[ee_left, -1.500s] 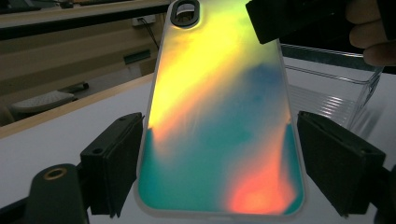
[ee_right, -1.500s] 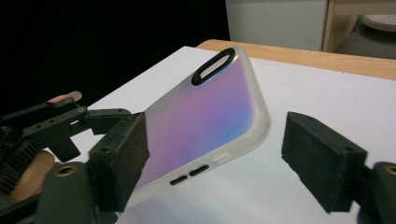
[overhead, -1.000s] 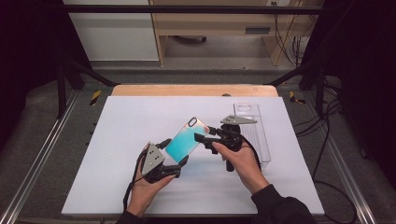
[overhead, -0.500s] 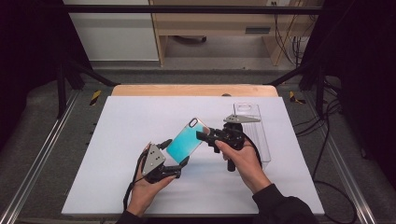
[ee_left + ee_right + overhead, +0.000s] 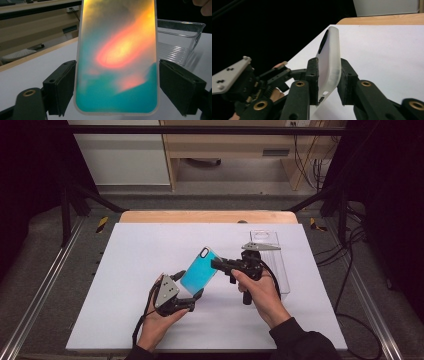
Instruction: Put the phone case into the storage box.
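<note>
**Two claws on one phone case above the bench**

High view: the phone case [image 5: 201, 270], teal on its face, is held tilted above the white bench [image 5: 130, 270], near its middle. The left claw [image 5: 192, 292] has its lower end; the right claw [image 5: 216, 265] meets its right edge. A clear plastic tray [image 5: 277, 265] lies on the bench just behind the right hand [image 5: 262, 292].

Left claw view: the case [image 5: 116, 57] stands upright between the two black jaws, which sit wide apart against its long edges, clamped across its width. The tray [image 5: 178, 40] is beyond it.

Right claw view: the jaws have just been closing and now pinch the case [image 5: 329, 62] through its thickness, pads pressing both faces. The left claw [image 5: 274, 75] shows at lower left.
</note>
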Tool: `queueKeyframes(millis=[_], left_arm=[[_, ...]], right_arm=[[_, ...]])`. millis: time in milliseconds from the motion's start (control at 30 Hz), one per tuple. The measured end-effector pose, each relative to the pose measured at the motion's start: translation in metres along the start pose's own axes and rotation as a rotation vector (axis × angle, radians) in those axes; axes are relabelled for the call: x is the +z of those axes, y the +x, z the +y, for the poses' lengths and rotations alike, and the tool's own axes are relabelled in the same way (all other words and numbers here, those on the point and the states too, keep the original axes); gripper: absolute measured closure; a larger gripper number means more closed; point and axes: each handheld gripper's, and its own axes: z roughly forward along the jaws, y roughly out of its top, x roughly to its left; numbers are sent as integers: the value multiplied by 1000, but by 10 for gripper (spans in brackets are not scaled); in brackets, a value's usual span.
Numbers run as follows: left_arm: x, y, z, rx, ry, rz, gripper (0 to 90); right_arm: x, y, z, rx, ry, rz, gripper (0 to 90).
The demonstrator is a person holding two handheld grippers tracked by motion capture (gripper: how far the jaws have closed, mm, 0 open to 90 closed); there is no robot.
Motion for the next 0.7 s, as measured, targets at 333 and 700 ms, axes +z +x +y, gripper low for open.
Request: queueKeyframes(millis=[333,700], left_arm=[[2,-1,-3,-3,5,16,165],[4,-1,-5,-46,-20,31,119]], right_arm=[[3,15,3,-24,11,35,809],[6,26,8,-79,24,14,811]])
